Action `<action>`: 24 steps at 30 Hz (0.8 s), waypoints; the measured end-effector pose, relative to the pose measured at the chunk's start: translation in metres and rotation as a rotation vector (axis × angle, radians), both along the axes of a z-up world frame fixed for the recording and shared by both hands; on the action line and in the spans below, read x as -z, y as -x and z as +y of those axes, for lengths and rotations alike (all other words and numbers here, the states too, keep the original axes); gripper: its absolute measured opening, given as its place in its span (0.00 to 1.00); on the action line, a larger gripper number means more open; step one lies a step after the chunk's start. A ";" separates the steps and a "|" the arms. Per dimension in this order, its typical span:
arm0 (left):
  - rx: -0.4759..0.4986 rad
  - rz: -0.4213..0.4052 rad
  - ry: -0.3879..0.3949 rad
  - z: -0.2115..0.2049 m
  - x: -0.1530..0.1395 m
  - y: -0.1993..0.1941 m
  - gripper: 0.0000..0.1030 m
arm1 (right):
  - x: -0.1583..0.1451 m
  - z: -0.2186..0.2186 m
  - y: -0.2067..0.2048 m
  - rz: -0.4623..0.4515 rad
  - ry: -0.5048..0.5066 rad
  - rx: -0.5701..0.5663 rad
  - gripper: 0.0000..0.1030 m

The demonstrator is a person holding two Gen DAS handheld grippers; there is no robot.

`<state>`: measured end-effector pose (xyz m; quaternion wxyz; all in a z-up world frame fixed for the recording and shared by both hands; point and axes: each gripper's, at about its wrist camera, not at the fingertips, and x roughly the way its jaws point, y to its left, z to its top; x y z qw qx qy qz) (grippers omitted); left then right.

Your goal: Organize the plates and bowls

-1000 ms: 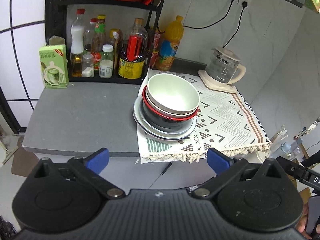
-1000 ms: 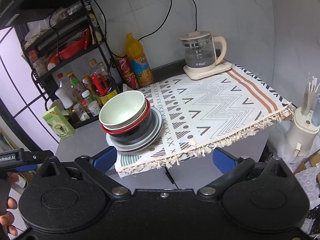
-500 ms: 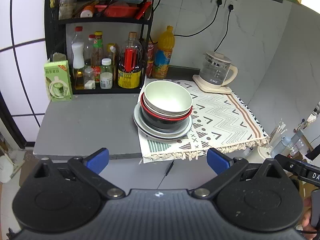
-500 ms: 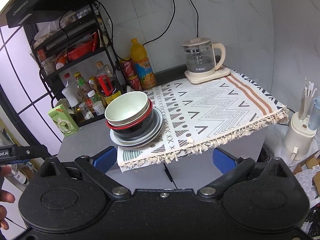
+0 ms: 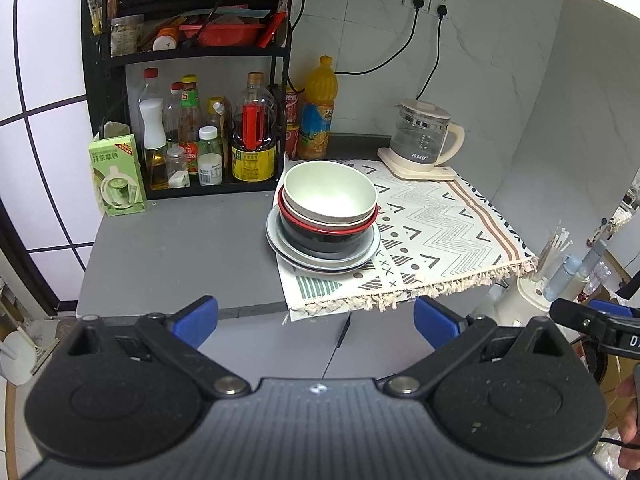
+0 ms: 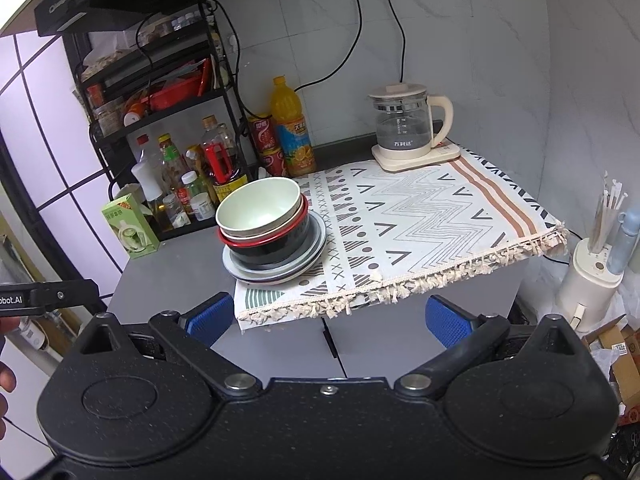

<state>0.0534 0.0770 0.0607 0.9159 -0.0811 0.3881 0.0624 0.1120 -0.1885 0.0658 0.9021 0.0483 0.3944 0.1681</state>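
A pale green bowl sits on top of a stack, nested in a black bowl with a red rim. Under them lie grey plates, resting on the left edge of a patterned cloth. My left gripper is open and empty, held back in front of the counter's edge. My right gripper is likewise open and empty, well short of the stack. Each gripper shows at the edge of the other's view.
A black rack with sauce bottles stands behind the stack, a green carton to its left. An orange juice bottle and a glass kettle stand at the back. Bare grey counter lies left of the stack.
Both grippers have pulled back and away from the counter, so the stack looks smaller and farther off. The dishes have not moved and both grippers stay open.
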 end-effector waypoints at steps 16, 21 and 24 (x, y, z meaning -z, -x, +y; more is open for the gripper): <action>-0.004 0.000 0.036 0.008 -0.002 0.000 1.00 | 0.002 0.011 0.001 -0.018 0.018 -0.030 1.00; -0.003 -0.007 0.036 0.008 -0.004 0.002 1.00 | 0.001 0.014 0.001 -0.018 0.025 -0.039 1.00; -0.004 -0.008 0.034 0.009 -0.004 0.003 1.00 | 0.001 0.014 0.001 -0.016 0.027 -0.038 1.00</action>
